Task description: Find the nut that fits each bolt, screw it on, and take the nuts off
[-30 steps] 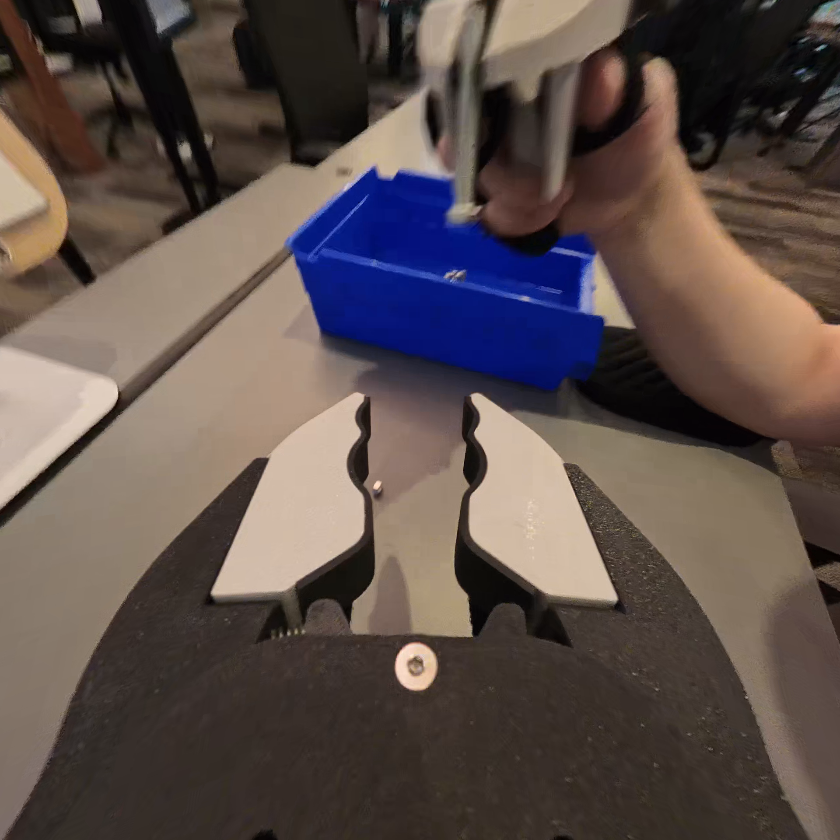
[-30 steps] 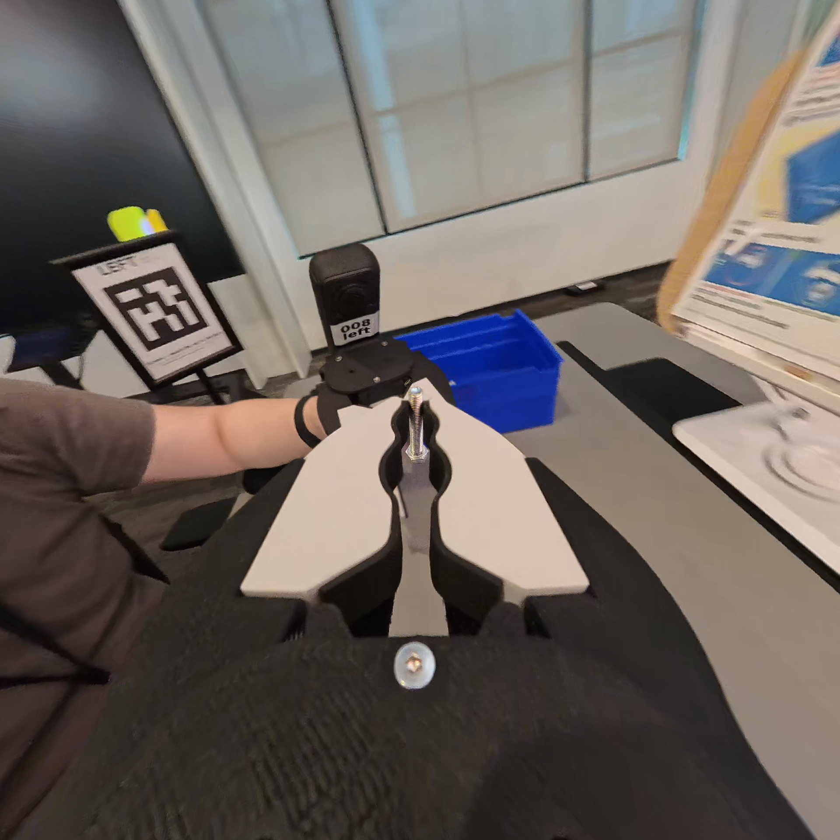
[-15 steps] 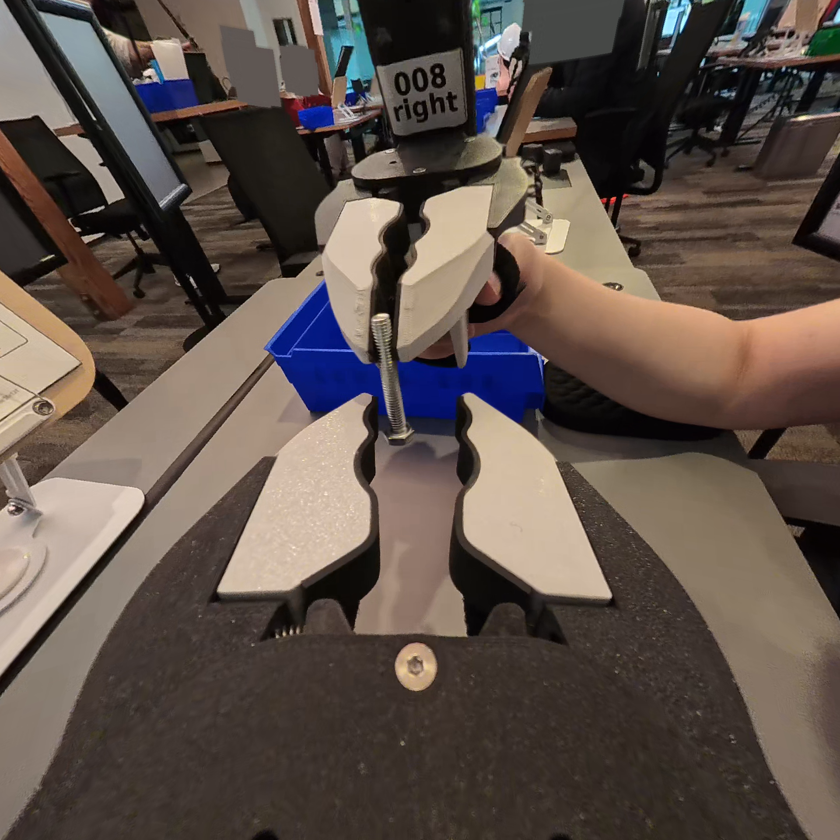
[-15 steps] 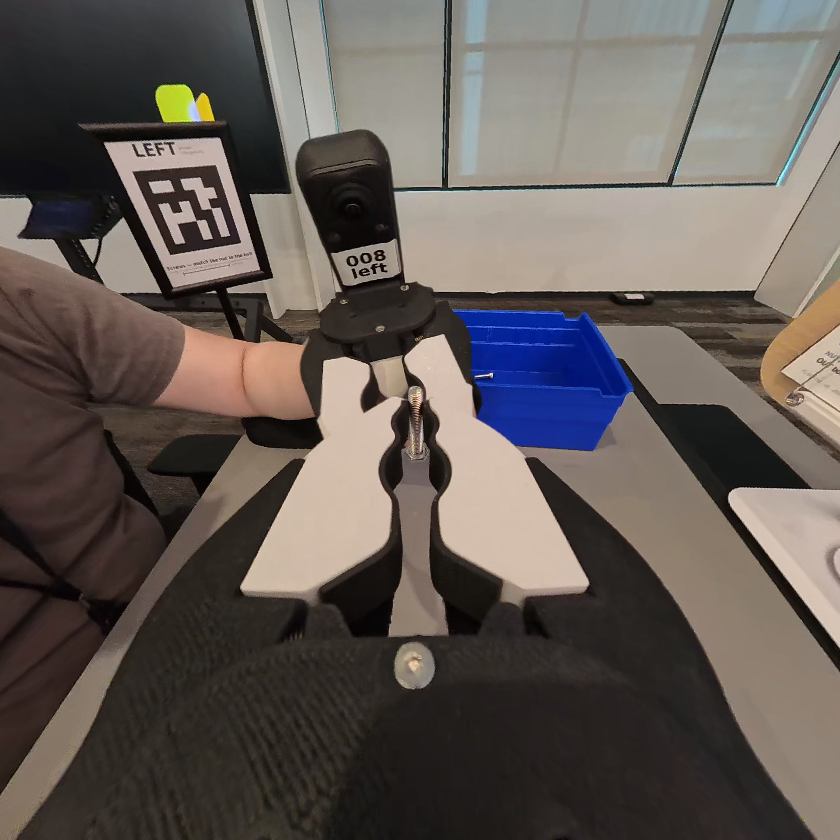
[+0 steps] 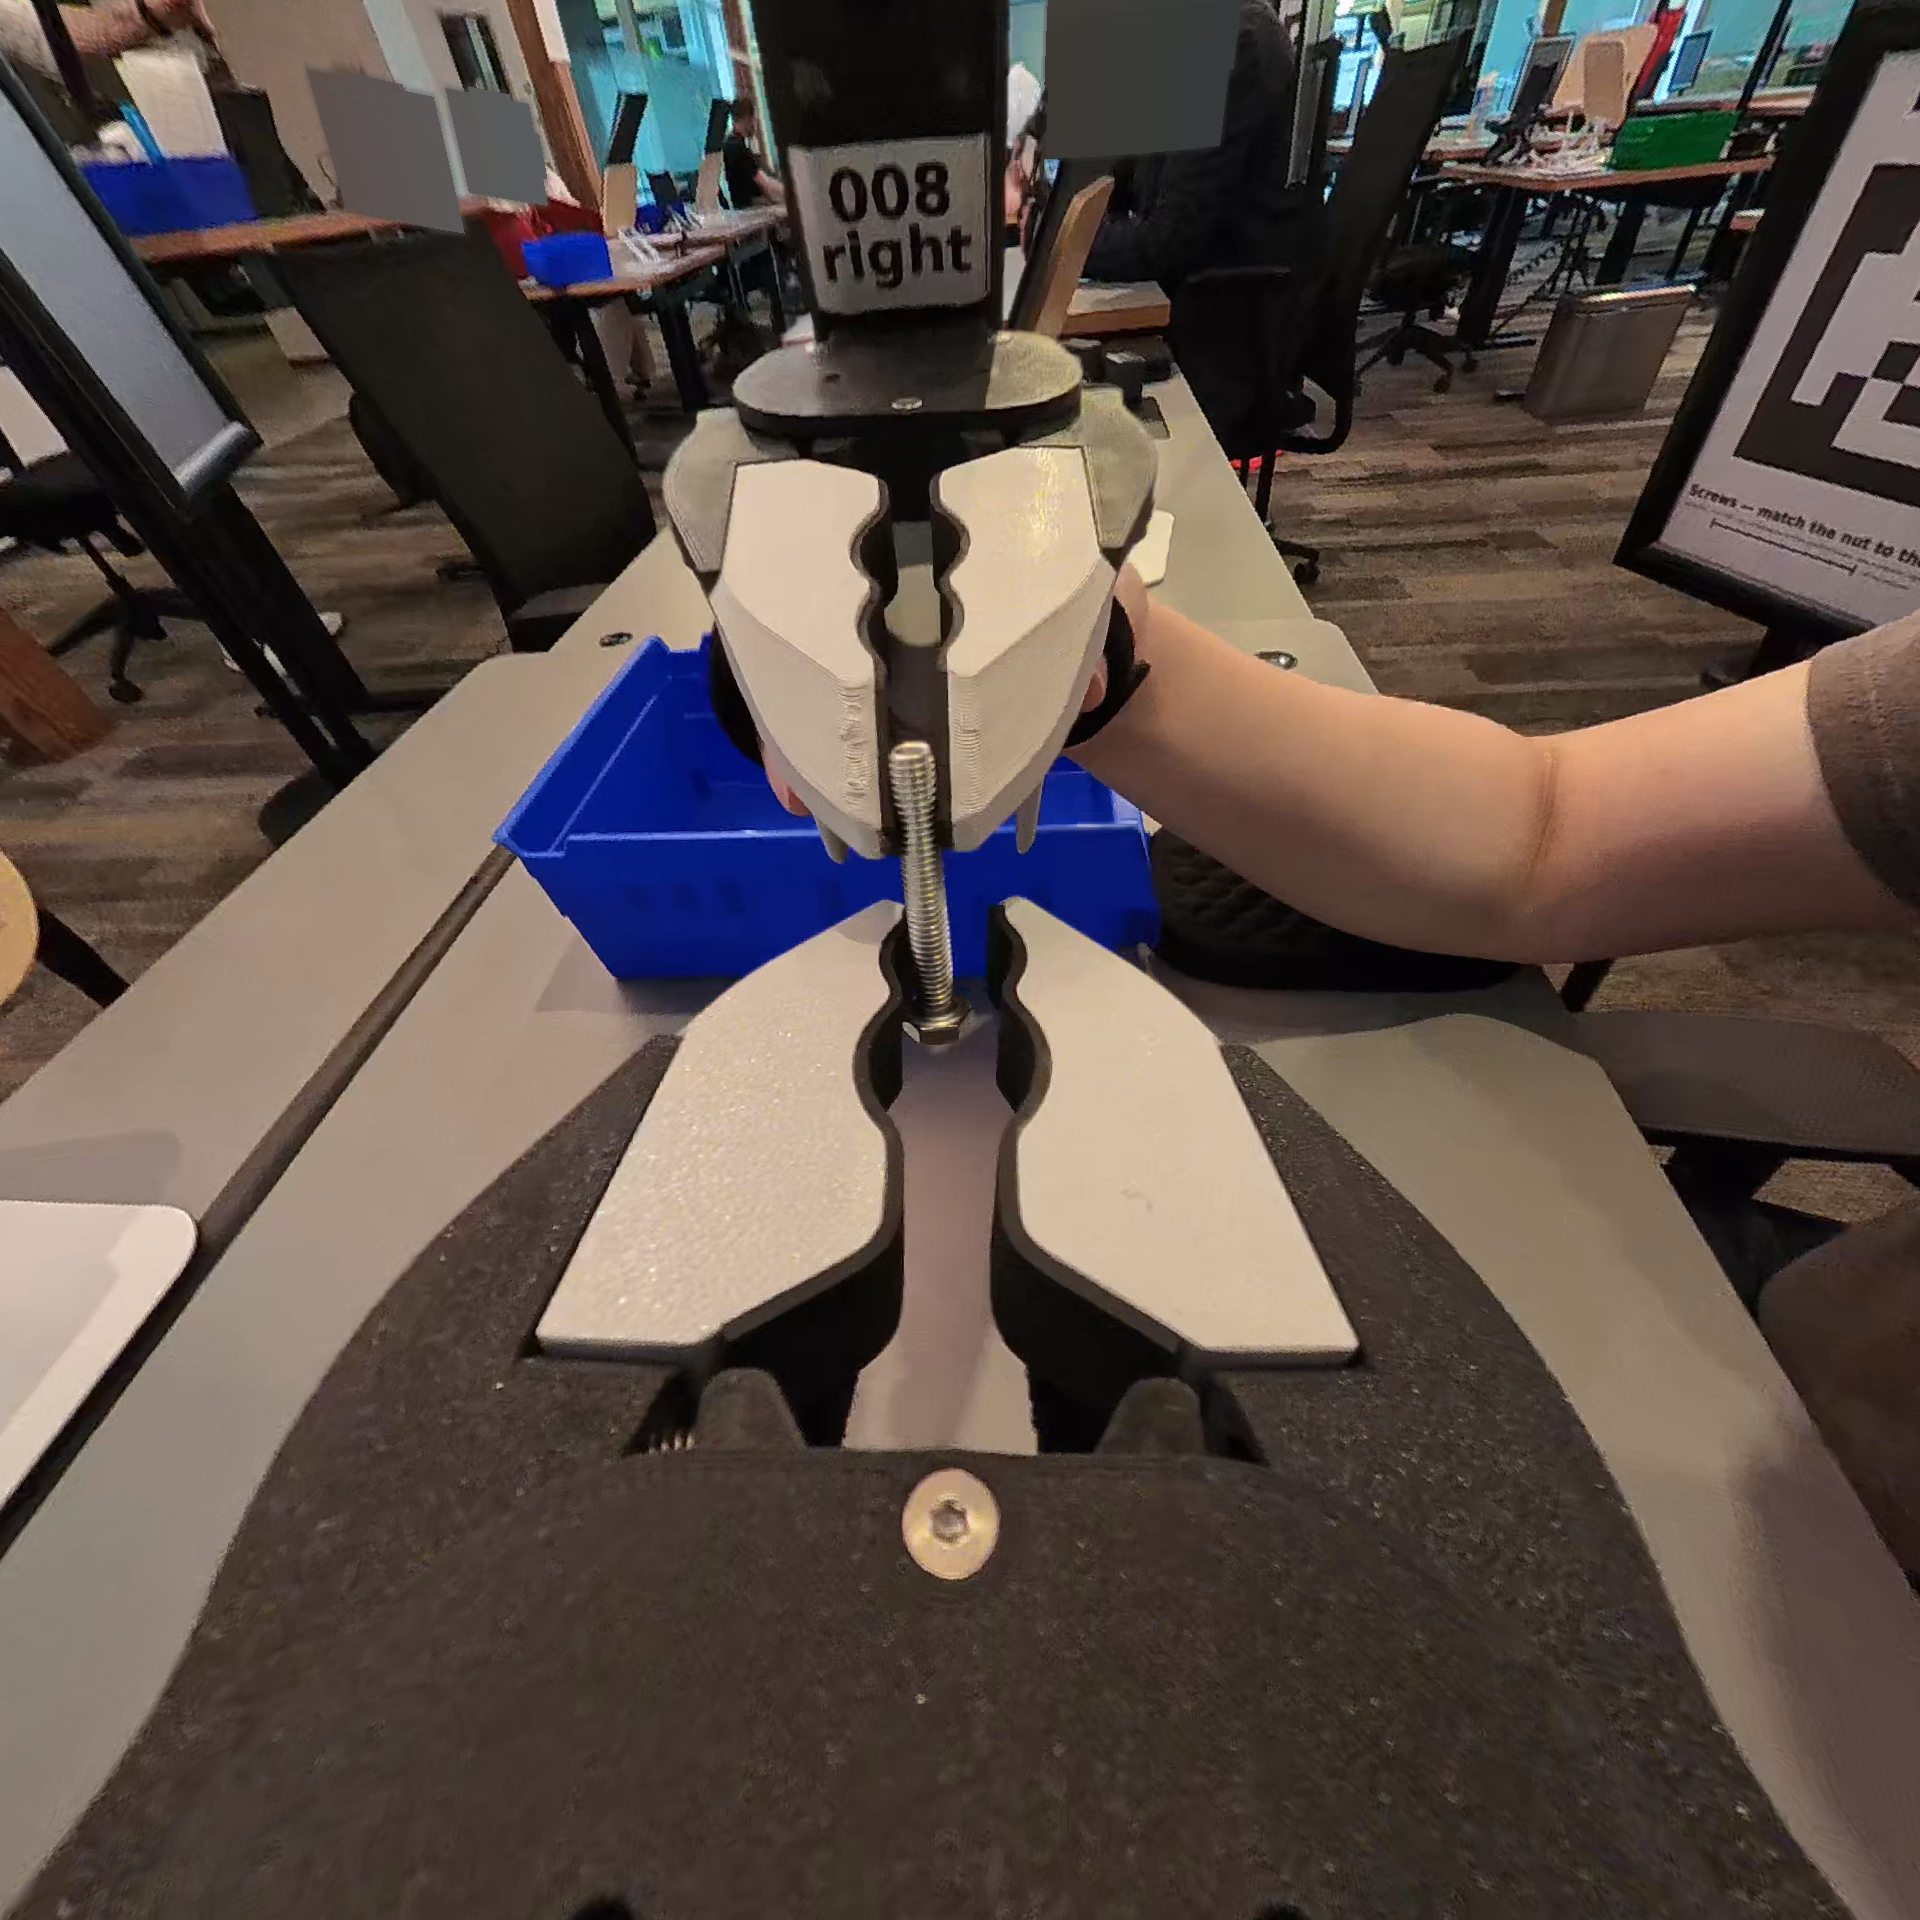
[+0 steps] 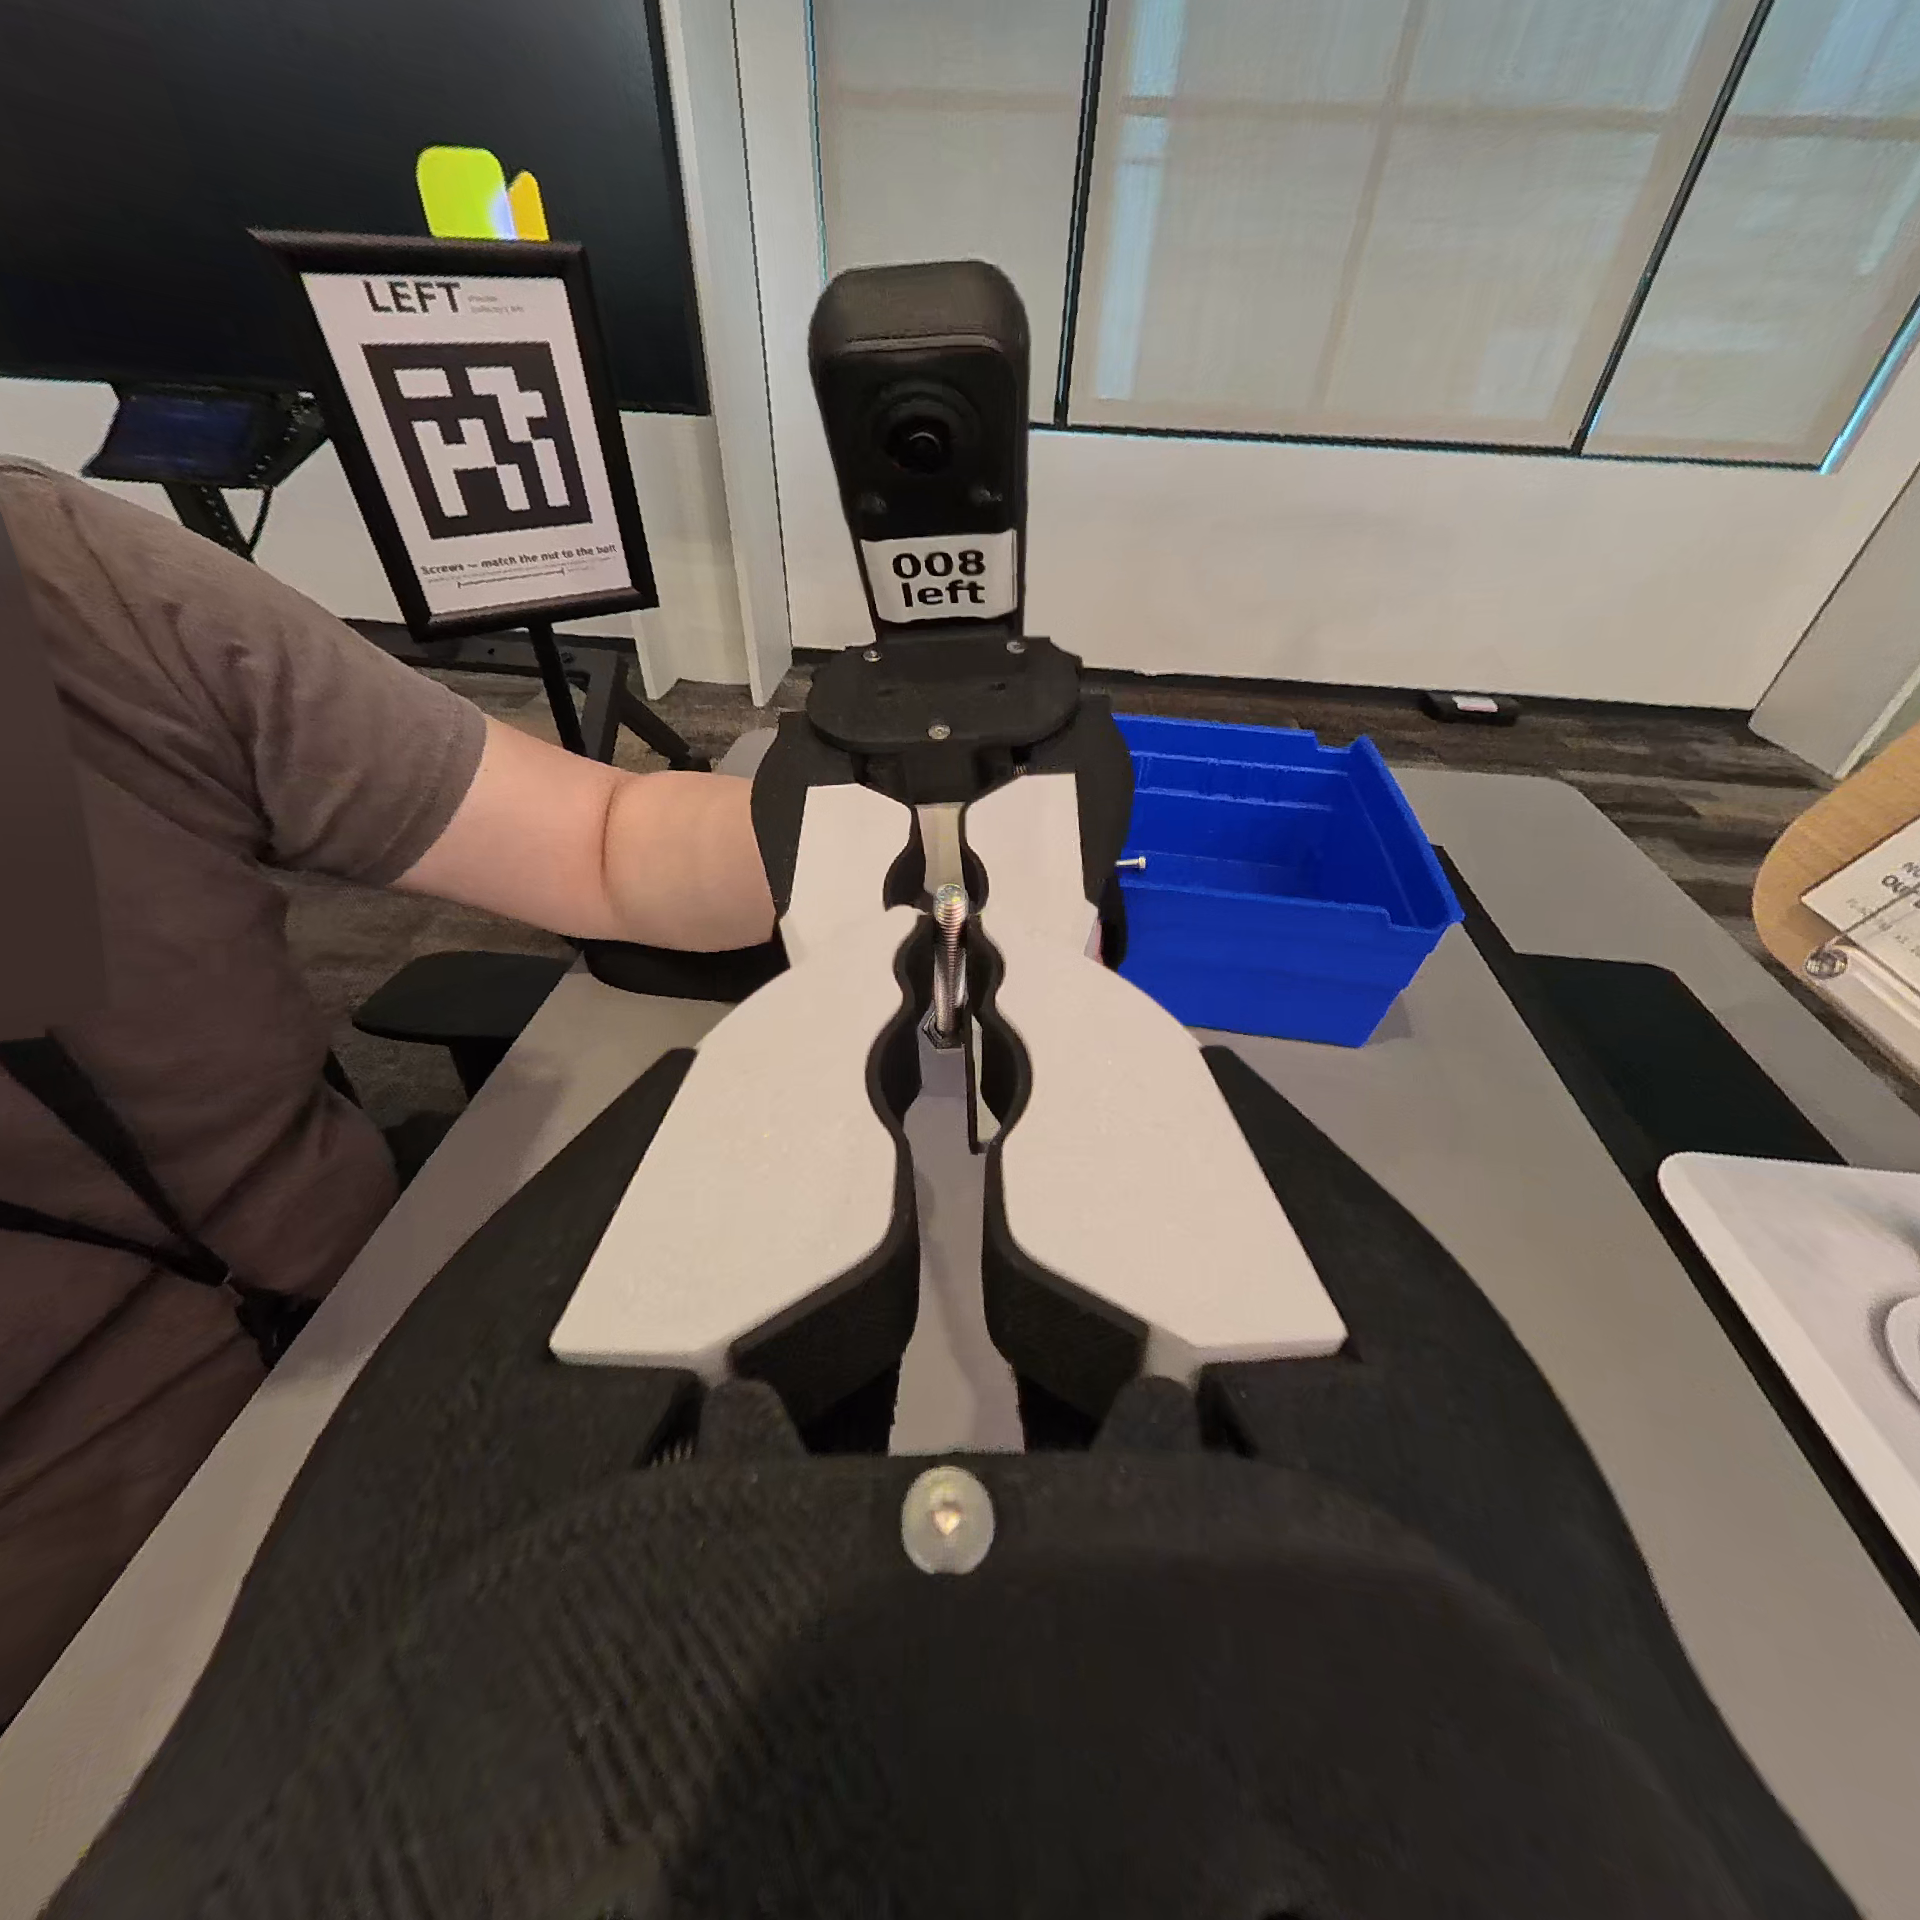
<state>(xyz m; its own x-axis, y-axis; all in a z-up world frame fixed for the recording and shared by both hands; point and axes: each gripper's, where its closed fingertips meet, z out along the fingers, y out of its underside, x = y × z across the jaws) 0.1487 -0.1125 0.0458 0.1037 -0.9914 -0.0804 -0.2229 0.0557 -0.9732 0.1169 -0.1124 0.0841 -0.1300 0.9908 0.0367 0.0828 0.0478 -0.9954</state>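
My right gripper (image 6: 948,914) is shut on a long silver bolt (image 6: 948,977) and holds it above the grey table (image 5: 312,1039). In the left wrist view the right gripper (image 5: 914,842) faces me, and the bolt (image 5: 925,904) points down out of its tips. A small hex piece (image 5: 937,1023), apparently a nut, sits at the bolt's lower end. My left gripper (image 5: 945,920) is open. Its fingertips (image 5: 831,997) flank that hex end with a narrow gap on each side. Another hex piece on the bolt (image 6: 940,1039) sits between the right gripper's fingers.
A blue bin (image 5: 644,862) stands just behind the grippers, and a small bolt (image 6: 1130,861) lies in it. A white tray (image 5: 62,1299) lies at the table's left edge. A person's forearm (image 5: 1403,810) reaches in from the right. A framed sign (image 6: 468,436) stands beside the table.
The right gripper swung the bolt down from over the bin until its hex end came between my left fingers. My left view tilted up off the table, and my left fingers narrowed.
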